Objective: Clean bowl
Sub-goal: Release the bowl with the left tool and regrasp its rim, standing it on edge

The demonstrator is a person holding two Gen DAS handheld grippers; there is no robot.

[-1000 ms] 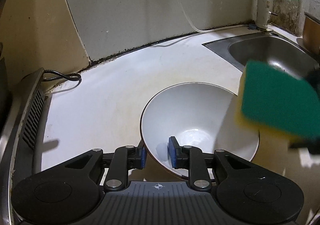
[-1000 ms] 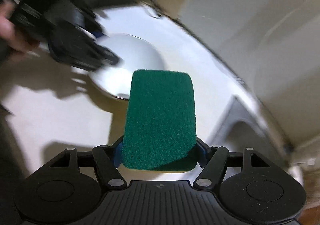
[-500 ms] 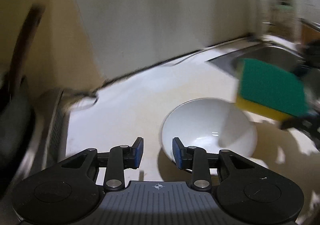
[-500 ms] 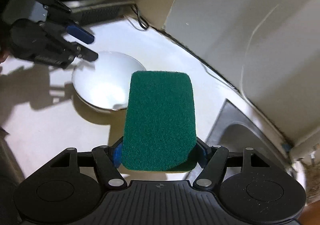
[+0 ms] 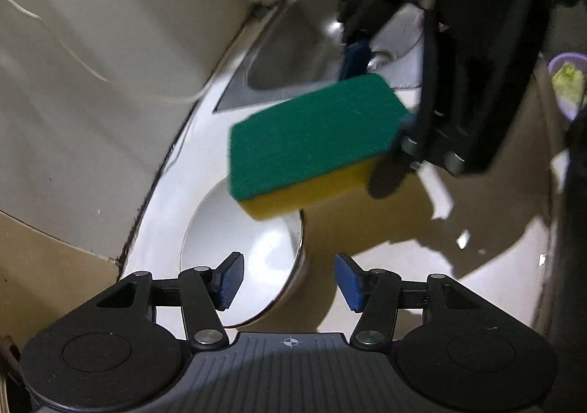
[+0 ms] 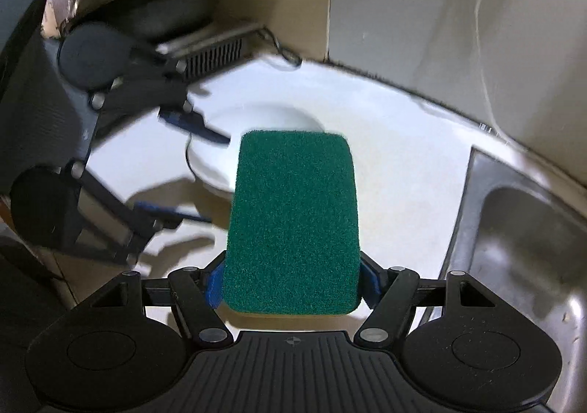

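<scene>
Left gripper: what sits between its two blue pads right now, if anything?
In the left wrist view, the left gripper, jaws opening, straddles the near rim of the white bowl; neither pad presses on it. The sponge hangs beyond.

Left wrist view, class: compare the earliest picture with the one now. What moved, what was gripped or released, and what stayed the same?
The left hand-held gripper has let go of the white bowl: its pads clamped the rim a second ago, and its jaws are now opening with the rim between them, not pinched. The view has also rolled, putting the sink up top. Unchanged: the right hand-held gripper stays clamped on the green sponge; the bowl still sits on the counter.
</scene>
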